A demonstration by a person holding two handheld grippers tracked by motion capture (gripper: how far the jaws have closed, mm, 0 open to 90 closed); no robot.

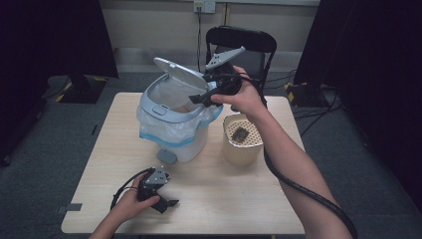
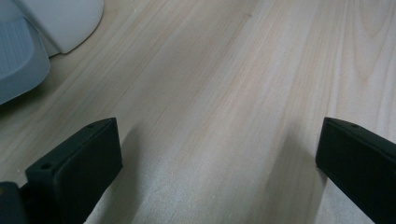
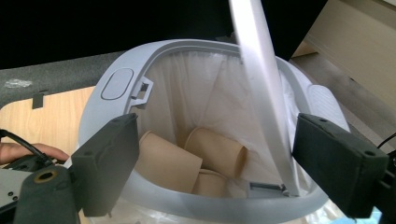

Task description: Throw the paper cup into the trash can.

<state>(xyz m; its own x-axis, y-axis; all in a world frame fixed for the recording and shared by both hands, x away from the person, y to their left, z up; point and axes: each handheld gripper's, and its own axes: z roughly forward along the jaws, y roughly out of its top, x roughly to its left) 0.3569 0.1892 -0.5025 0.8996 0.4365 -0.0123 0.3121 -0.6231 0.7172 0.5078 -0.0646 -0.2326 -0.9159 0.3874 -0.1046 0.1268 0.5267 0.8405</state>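
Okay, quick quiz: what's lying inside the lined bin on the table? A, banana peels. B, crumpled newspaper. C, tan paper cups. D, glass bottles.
C: the right gripper view looks down into the open bin, and several tan paper cups lie on their sides at the bottom of its white liner, in front of the open right tongs.

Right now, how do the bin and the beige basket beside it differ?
The bin is pale grey-blue, its lid up, with a plastic liner; the basket is beige, perforated, and has no lid or liner. The bin is taller and wider. The bin holds paper cups; the basket holds one small dark thing. Both stand upright on the table.
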